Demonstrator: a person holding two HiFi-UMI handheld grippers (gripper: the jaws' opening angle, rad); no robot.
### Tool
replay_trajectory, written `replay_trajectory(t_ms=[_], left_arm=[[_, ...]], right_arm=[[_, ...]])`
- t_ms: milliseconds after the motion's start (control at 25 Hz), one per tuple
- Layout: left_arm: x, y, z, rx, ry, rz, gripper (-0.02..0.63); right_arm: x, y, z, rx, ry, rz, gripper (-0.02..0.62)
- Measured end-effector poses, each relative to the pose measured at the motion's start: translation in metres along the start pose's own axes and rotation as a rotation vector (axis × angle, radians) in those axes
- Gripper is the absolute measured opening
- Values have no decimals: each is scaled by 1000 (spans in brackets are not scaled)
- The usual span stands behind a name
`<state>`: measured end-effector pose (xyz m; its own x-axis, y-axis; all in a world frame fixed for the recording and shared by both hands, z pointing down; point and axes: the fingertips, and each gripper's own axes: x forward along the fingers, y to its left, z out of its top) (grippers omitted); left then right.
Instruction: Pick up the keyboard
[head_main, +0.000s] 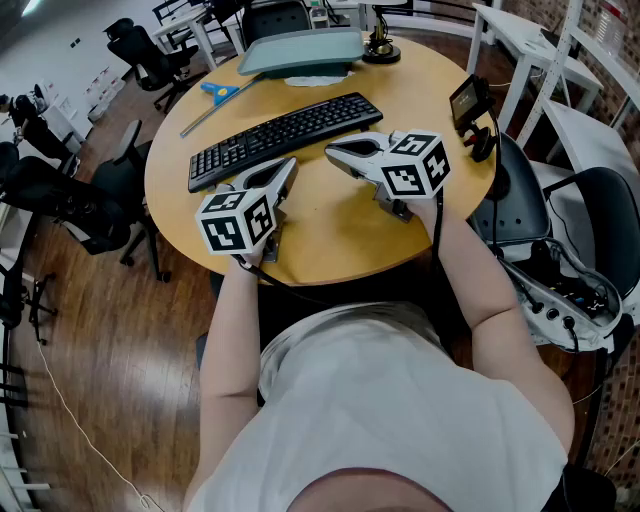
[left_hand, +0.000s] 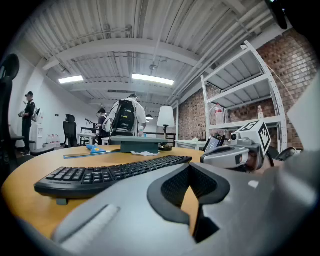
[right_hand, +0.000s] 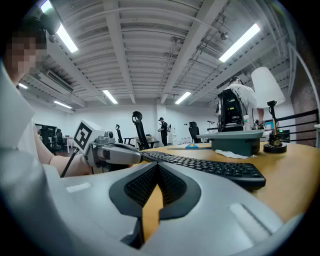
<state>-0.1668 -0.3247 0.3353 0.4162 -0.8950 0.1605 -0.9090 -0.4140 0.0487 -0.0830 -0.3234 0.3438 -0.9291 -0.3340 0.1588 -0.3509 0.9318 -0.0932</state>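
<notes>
**Keyboard (head_main: 285, 138) not yet gripped; both grippers closed and empty**

Nearest the person, both grippers sit low over the table (head_main: 340, 240), just short of the keyboard's front edge. Left gripper (head_main: 288, 168): jaws together at the tips, nothing between them, only bare wood showing through the slot behind the pads. Right gripper (head_main: 332, 151): the same, tips met and empty. The two point inward toward each other, tips near but apart.

The keyboard lies flat across mid-table at an angle, its near long edge just beyond both tips. Whether the left tip touches that edge cannot be told.

Beyond it are a blue-handled tool (head_main: 222, 92), a grey stand (head_main: 300, 50) and a lamp base (head_main: 381, 48) at the far rim.

Step judged: approach, before any grasp. The next move likely calls for opening the jaws and spreading the grippers toward the keyboard's two ends. They would then close evenly on its thin edges so that it lifts level.
</notes>
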Motion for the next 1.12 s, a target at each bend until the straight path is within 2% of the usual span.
replay_trajectory(t_ms=[160, 200, 240, 280, 360, 440, 520, 600, 680, 800, 960, 1120], left_arm=[[6, 5, 5, 5, -13, 41, 2], [5, 8, 9, 43, -18, 67, 2], [2, 13, 14, 115, -23, 110, 2], [-2, 19, 21, 227, -25, 171, 2], [-7, 33, 31, 540, 6, 316, 2], [-2, 41, 27, 839, 111, 415, 19], [8, 46, 16, 1046, 245, 451, 112], [18, 52, 3, 1189, 366, 465, 171], [26, 60, -7, 1272, 443, 475, 181], [32, 68, -16, 1344, 511, 493, 184], [40, 74, -18, 1423, 552, 529, 180], [47, 79, -17, 1449, 581, 562, 179]], right_arm=[[-9, -7, 2, -3, -4, -21, 2], [-10, -9, 3, -4, -4, -26, 2], [-11, -9, 3, -4, -4, -28, 2], [-11, -9, 3, -4, -4, -28, 2], [-9, -9, 4, -4, -6, -25, 2], [-9, -9, 5, -3, -6, -25, 2], [-10, -9, 4, -2, -5, -26, 2], [-11, -9, 5, -3, -6, -28, 2], [-10, -9, 5, -2, -8, -27, 2], [-10, -8, 5, -1, -9, -26, 2], [-10, -9, 6, -3, -9, -27, 2], [-10, -9, 5, -3, -9, -28, 2]])
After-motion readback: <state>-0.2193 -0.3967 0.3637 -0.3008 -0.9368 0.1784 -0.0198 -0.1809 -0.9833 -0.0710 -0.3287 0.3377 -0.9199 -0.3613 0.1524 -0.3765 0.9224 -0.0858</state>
